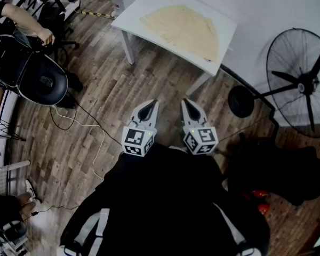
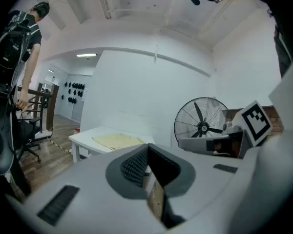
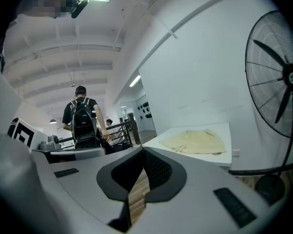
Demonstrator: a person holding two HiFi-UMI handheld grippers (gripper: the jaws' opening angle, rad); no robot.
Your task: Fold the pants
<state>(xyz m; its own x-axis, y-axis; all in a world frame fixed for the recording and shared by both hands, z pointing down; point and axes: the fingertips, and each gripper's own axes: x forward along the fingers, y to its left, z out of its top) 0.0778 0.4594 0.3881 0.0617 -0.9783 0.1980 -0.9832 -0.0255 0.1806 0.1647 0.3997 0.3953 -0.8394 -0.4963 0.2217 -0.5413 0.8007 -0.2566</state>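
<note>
Pale yellow pants lie spread flat on a white table ahead of me; they also show as pants in the left gripper view and pants in the right gripper view. My left gripper and right gripper are held side by side over the wooden floor, well short of the table. Both are shut with nothing between the jaws. Each gripper's tip shows close up: left gripper, right gripper.
A large standing fan is at the right of the table, by the white wall. A person with a black office chair is at the left. White cables trail over the floor. A black bag lies at the right.
</note>
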